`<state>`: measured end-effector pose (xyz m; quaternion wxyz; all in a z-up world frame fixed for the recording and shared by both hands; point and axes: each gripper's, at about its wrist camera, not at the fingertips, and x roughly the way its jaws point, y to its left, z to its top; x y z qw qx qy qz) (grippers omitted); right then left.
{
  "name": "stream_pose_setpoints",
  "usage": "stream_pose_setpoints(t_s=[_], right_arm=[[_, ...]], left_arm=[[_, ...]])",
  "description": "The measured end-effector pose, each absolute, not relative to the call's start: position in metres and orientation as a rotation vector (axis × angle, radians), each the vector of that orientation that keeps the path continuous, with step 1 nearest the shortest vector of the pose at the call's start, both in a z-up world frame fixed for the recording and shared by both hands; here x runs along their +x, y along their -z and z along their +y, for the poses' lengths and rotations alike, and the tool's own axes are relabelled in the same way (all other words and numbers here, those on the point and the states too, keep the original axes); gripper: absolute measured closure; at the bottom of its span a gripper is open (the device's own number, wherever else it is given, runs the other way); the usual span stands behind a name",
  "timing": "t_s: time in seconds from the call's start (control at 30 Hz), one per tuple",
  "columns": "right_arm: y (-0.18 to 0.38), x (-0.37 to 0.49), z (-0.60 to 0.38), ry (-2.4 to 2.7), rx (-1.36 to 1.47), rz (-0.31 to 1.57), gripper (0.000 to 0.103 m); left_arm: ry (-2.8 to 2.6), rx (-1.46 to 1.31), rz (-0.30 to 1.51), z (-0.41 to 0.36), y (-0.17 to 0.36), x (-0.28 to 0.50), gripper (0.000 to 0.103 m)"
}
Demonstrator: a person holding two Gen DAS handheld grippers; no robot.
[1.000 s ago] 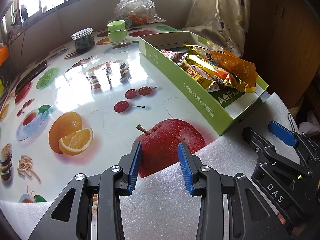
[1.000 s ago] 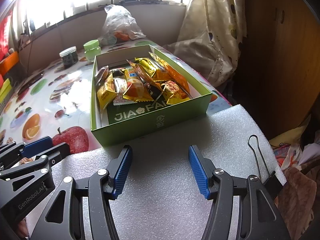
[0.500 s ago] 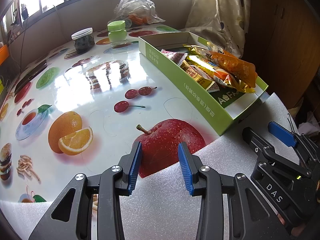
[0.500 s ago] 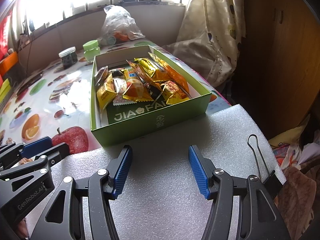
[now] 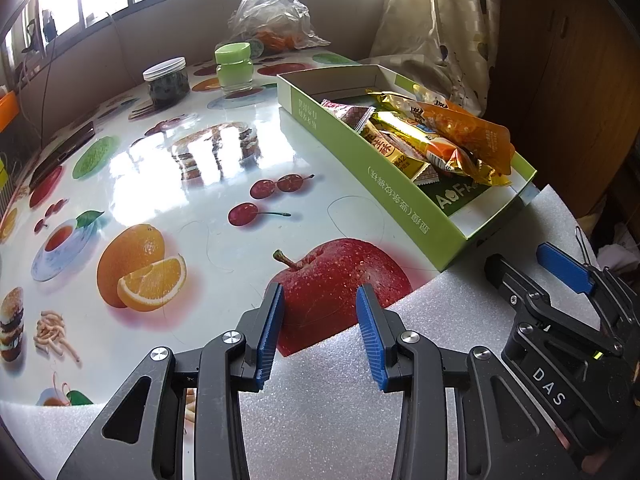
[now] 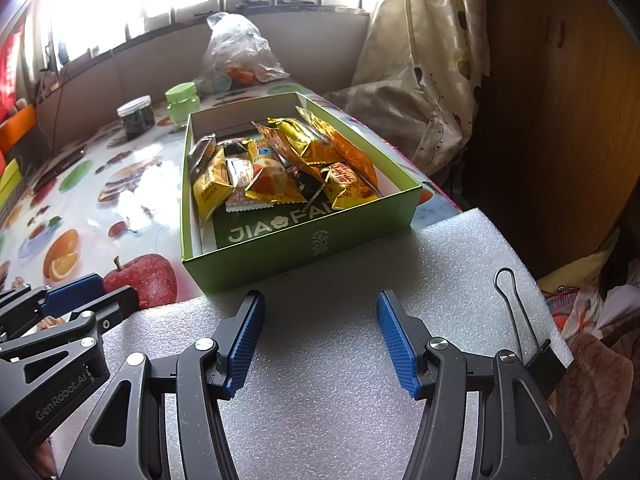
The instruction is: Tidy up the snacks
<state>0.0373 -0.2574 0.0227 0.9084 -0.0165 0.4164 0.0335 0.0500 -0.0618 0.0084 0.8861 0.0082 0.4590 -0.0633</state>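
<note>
A green cardboard box (image 6: 304,240) stands on the fruit-print table and holds several snack packets (image 6: 280,168), mostly yellow, gold and orange. It also shows at the right of the left wrist view (image 5: 400,208), with the packets (image 5: 436,140) piled inside. My left gripper (image 5: 320,332) is open and empty, low over the white foam sheet's edge, left of the box. My right gripper (image 6: 320,340) is open and empty over the foam sheet, just in front of the box's near wall. Each gripper shows in the other's view (image 5: 560,280) (image 6: 80,300).
A white foam sheet (image 6: 340,380) covers the table's near end. A dark-filled jar (image 5: 166,82), a green-lidded jar (image 5: 234,66) and a clear plastic bag (image 5: 272,12) stand at the far side. A binder clip (image 6: 516,320) sits on the foam's right edge. A curtain (image 6: 420,60) hangs at right.
</note>
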Motion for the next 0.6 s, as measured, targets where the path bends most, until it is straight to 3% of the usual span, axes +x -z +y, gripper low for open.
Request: stream_pose_setpoints(t_s=[0.6], right_arm=[[-0.0220,0.0357,-0.2558,-0.068,-0.035,0.859,0.045]], left_arm=[[0.132,0.015,0.954,-0.0622,-0.0082,0.0502,0.064]])
